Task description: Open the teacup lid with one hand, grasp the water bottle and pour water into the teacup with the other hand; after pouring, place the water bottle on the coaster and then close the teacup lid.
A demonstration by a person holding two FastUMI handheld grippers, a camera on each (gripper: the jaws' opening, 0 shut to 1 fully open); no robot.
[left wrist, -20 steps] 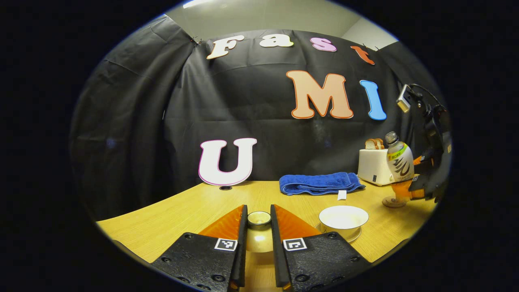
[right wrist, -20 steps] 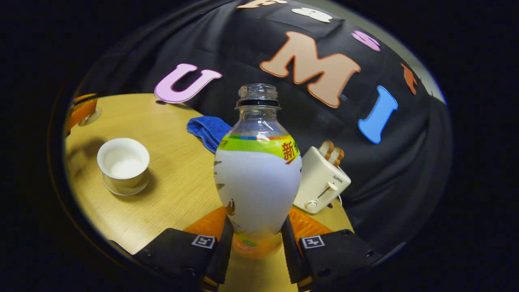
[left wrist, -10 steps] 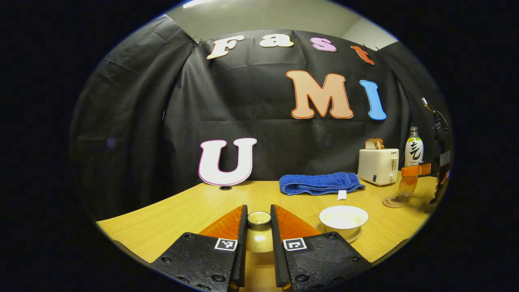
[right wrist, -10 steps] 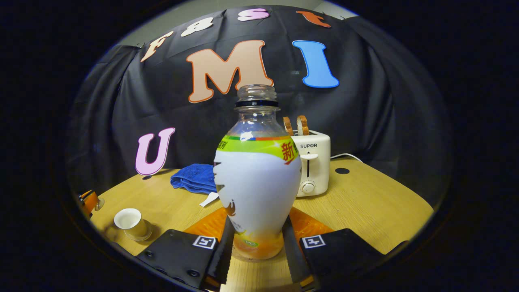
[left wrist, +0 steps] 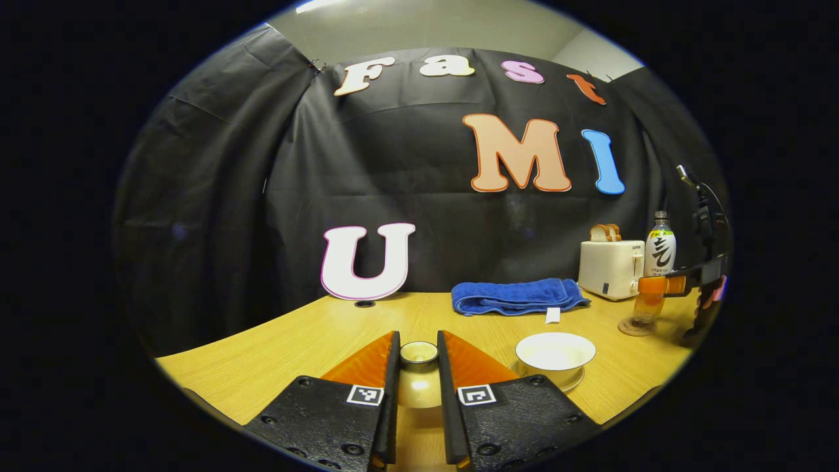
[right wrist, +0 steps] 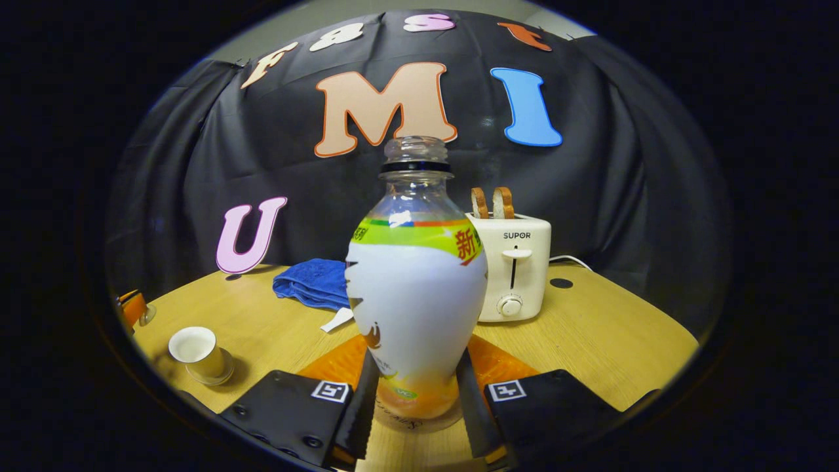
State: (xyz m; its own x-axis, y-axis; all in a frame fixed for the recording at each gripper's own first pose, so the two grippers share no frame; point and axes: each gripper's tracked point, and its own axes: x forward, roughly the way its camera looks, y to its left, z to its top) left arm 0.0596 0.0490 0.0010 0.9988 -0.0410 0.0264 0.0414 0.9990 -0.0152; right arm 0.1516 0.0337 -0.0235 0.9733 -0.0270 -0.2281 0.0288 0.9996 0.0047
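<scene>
My left gripper is shut on the small round teacup lid, holding it low over the wooden table. Right of it stands the open white teacup on its saucer. At the far right the water bottle stands upright, uncapped, with my right gripper shut on its lower body. Its base sits on or just above the round coaster. In the right gripper view the bottle sits between my right gripper fingers, the coaster under it. The teacup is at the far left.
A white toaster with bread slices stands at the back right, just behind the bottle. A folded blue towel lies behind the teacup. The black cloth wall closes the back. The table has a cable hole right of the toaster.
The bottle went from tilted to upright, moved right and came down over the coaster. The left gripper and the lid have stayed still.
</scene>
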